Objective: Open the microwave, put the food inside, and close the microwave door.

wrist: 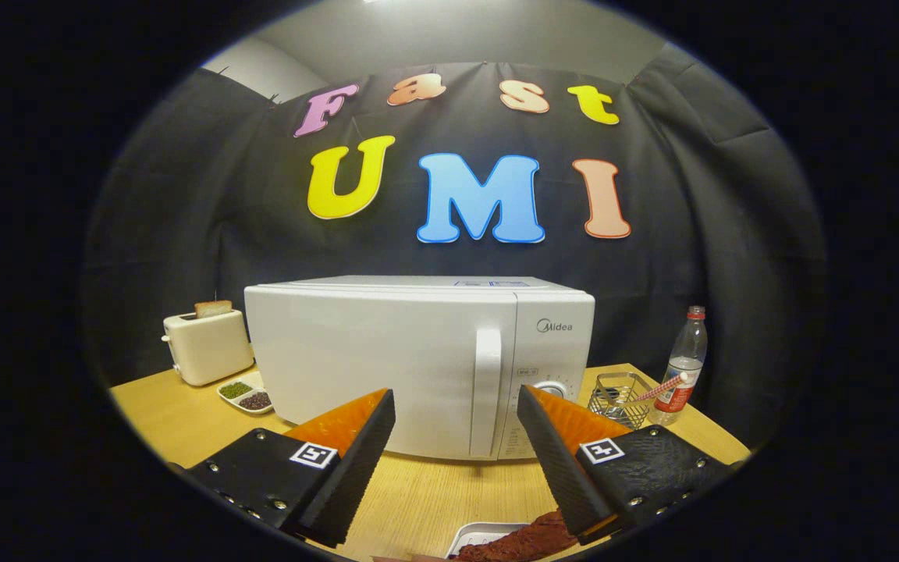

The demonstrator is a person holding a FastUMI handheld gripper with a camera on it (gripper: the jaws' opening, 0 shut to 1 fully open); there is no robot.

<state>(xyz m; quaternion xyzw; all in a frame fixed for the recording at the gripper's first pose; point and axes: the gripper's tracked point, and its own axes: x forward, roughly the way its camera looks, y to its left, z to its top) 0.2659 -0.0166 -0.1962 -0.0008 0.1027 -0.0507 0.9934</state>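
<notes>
Since the microwave (418,363) stands on the desk (184,421) with its door flush and shut, none of the task looks done: the door has yet to be opened, the food put in, and the door closed again. The vertical door handle (485,390) sits right of the door's middle, just left of the control panel with its dial (551,388), and it shows in the gap between the fingers, beyond their tips. The gripper (456,406) is spread wide, holding and touching nothing, apart from the microwave front. The food (524,540), a reddish-brown piece on a white tray (471,535), lies on the near desk just below the right finger. Left of the microwave stand a toaster (206,346) and a small dish (245,396); to the right, a wire basket (620,398) and a bottle (682,367).
</notes>
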